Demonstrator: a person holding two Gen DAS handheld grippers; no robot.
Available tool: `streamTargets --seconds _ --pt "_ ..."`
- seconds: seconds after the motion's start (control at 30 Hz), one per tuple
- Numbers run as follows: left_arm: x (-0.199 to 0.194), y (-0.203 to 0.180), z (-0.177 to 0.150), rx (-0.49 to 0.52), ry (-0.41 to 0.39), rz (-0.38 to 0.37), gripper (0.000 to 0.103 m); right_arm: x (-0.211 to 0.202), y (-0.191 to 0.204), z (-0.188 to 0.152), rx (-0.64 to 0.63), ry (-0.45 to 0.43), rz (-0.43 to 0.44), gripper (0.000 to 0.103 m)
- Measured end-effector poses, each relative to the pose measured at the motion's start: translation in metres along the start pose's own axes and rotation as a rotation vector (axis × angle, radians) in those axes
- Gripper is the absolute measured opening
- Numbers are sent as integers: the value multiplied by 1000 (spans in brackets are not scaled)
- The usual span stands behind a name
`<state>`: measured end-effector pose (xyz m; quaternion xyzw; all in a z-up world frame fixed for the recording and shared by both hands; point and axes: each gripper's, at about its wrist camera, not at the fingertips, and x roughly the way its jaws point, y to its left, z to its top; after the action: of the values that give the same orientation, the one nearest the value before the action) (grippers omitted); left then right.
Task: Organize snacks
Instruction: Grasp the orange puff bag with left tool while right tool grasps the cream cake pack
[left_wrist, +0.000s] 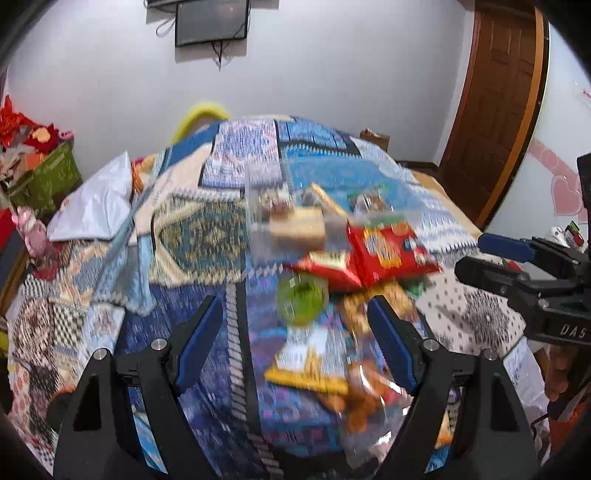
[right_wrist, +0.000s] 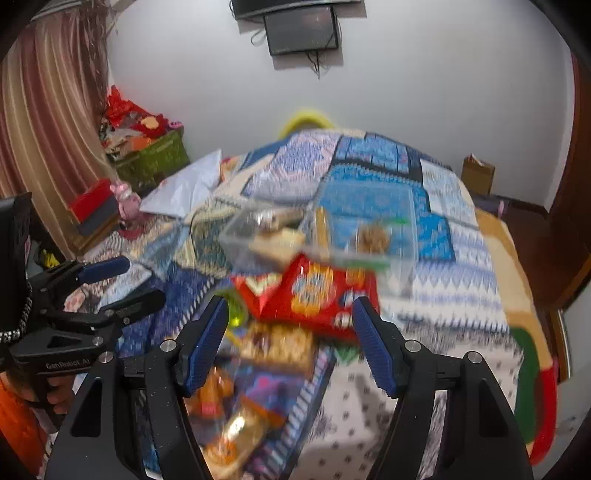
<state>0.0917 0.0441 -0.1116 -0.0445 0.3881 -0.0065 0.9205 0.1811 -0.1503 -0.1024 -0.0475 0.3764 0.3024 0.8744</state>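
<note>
With both grippers (left_wrist: 295, 339) (right_wrist: 290, 343) spread and empty, we see few snacks (right_wrist: 317, 295) in the box (right_wrist: 369, 221), most left.

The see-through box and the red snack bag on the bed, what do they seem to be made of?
The see-through box looks like thin, glossy clear plastic: the blue bedspread and the snacks inside show through its walls. The red snack bag seems to be shiny printed plastic film or foil, judging by its creases and crimped edge. Motion blur leaves the finer finish uncertain.
</note>
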Motion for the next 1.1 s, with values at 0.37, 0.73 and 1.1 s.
streamTargets --seconds 0.37,0.73,1.1 --pt "13 -10 -45 -8 92 5 81 29 -1 -66 28 183 7 66" --pt "22 -23 -61 3 161 -16 81 42 25 -90 -47 228 43 66" --pt "58 -40 -59 -35 234 -48 81 33 2 -94 -41 218 47 32"
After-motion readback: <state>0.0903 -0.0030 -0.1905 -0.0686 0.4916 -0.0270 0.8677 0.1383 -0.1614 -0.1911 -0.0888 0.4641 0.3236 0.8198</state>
